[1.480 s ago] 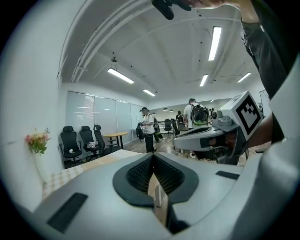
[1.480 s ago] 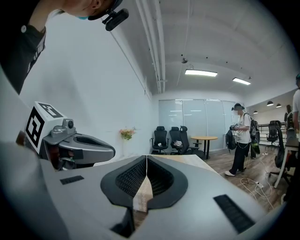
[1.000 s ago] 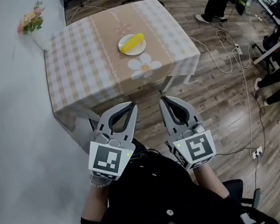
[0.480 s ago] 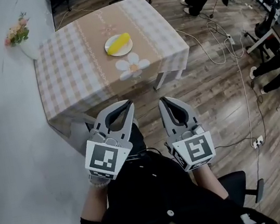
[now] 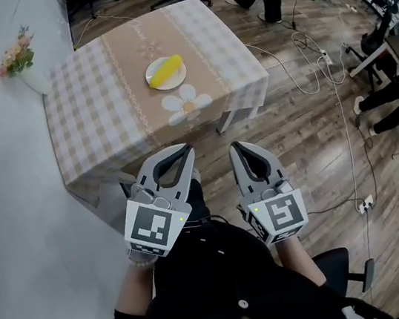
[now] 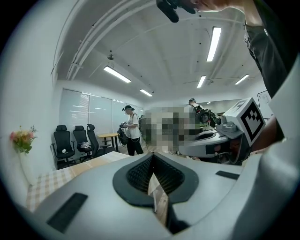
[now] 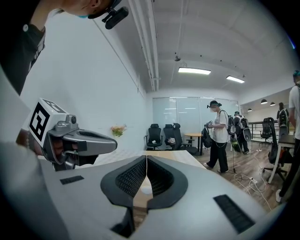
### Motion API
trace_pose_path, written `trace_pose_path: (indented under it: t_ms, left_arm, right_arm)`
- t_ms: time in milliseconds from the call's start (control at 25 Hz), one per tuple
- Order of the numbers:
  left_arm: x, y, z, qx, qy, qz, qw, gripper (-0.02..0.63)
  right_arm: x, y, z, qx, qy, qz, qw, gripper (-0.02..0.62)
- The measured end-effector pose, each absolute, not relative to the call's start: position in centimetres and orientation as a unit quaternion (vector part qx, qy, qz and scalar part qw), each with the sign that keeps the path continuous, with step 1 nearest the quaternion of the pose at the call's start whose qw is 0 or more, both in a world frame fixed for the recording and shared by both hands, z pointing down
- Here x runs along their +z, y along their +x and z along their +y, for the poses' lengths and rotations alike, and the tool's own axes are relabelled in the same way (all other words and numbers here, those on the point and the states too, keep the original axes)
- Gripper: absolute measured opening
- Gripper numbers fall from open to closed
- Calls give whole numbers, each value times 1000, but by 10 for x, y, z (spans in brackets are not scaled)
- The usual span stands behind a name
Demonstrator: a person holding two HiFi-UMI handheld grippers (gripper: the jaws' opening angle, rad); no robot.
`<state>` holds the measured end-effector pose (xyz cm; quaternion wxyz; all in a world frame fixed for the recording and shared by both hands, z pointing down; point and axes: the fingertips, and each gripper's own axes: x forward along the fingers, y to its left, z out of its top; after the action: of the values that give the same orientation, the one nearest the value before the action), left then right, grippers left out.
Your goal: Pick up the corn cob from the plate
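So this is right at the start of the job: the approach step, nothing picked up yet. Both tongs are held close in front of the person's body, well short of the bench (image 5: 95,119). The left tongs (image 5: 180,150) are clenched tight with nothing in them. The right tongs (image 5: 235,146) are the same, and each one's own view shows the ribbed pads meeting with no object between.

The corn cob (image 5: 165,71) lies diagonally across a small white plate (image 5: 175,81). The plate sits on the tan middle strip of the checked cloth, just beyond a big daisy print (image 5: 187,103). A vase of flowers (image 5: 18,60) stands at the far left corner, well apart from the plate, so I doubt it gets in the way.

My guess at what comes next: close the gap to the bench, pick one pair of tongs and open it wide before coming down. Then line the pads up across the cob's narrow middle instead of along its length. The cob looks round and smooth, so it could roll on the plate, or the plate could skid if it gets nudged from the side. I'd come in from above and squeeze gently.
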<state>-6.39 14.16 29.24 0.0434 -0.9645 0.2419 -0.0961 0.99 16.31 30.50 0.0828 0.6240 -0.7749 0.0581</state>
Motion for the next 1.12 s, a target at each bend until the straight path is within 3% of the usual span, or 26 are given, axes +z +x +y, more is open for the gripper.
trace_pose_path:
  t_ms: [720,1120]
  left_arm:
    - [305,-18,94,-95,-961,258,35,14]
    - [293,11,22,-89,-966,241,37,14]
  right_arm:
    - [320,51,114,79,604,-789,75,41]
    - [305,76,50,59,616,-779,102,41]
